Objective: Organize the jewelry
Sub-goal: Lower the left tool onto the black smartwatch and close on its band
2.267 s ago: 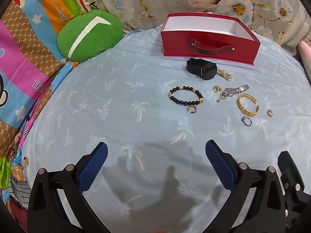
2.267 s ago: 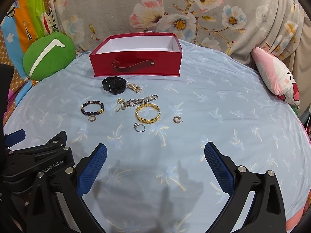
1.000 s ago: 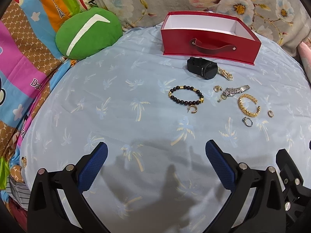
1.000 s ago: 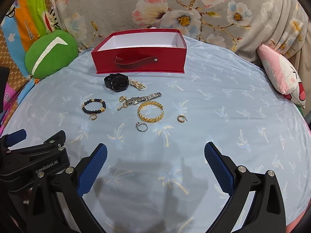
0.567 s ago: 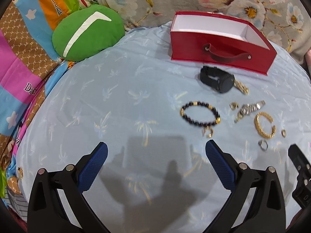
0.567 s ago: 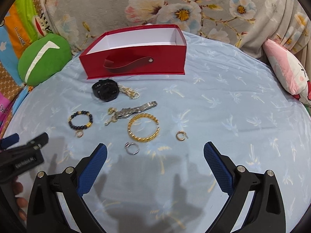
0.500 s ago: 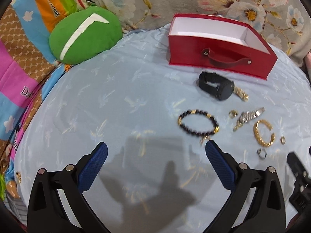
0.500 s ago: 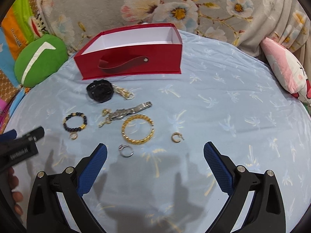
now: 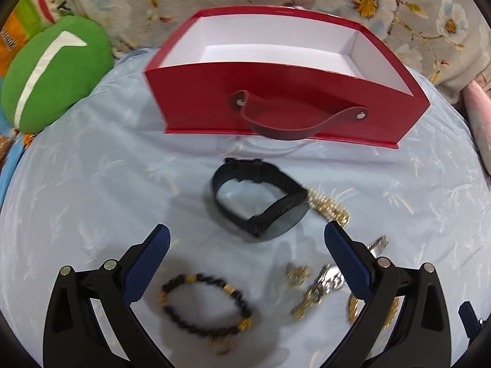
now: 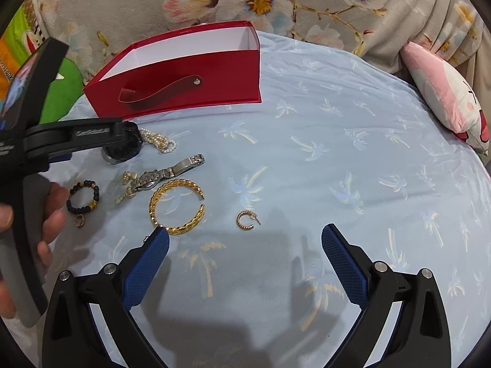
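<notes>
An open red box with a white inside and a dark strap handle stands at the back of the blue cloth; it also shows in the right wrist view. In front of it lie a black watch, a pearl-and-gold chain, a black bead bracelet, a silver watch, a gold twisted bangle and a gold hoop earring. My left gripper is open, just short of the black watch. My right gripper is open, just short of the hoop earring.
A green round cushion lies at the back left. A pink and white cushion lies at the right. A floral grey blanket rises behind the box. My left hand and its gripper body fill the left of the right wrist view.
Both grippers have moved forward and down toward the jewelry. The left one now hovers by the black watch, the right one by the hoop earring. Both stay open.
</notes>
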`<state>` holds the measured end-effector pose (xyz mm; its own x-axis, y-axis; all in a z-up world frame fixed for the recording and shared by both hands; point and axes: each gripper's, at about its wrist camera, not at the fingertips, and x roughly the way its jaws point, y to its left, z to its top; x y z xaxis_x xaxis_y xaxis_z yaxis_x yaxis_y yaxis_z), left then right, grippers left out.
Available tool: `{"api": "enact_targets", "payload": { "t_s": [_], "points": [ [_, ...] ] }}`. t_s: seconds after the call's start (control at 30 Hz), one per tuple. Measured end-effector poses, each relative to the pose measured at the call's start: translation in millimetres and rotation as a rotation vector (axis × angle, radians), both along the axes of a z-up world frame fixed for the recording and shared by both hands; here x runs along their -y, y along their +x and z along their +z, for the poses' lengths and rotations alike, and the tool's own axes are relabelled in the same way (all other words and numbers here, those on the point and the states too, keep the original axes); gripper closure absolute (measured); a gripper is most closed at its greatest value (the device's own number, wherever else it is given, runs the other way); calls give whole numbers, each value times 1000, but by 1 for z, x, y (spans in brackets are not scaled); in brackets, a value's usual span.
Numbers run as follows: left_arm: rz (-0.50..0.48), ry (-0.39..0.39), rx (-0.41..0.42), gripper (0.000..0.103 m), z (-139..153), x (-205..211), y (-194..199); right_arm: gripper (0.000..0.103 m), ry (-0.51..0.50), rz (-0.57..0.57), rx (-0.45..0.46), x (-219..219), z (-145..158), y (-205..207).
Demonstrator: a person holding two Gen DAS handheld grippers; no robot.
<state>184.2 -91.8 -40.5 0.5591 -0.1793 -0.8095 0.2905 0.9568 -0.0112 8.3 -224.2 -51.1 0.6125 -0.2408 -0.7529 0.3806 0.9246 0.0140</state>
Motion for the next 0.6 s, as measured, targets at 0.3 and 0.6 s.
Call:
{"api": "enact_targets", "payload": {
  "t_s": [0.3, 0.6],
  "points": [
    [-46, -13, -26, 29, -16, 15, 17, 6, 15, 7, -4, 9, -6, 19],
    [-110, -90, -32, 72, -9, 7, 17, 6, 23, 67, 25, 0, -1, 54]
  ]
}}
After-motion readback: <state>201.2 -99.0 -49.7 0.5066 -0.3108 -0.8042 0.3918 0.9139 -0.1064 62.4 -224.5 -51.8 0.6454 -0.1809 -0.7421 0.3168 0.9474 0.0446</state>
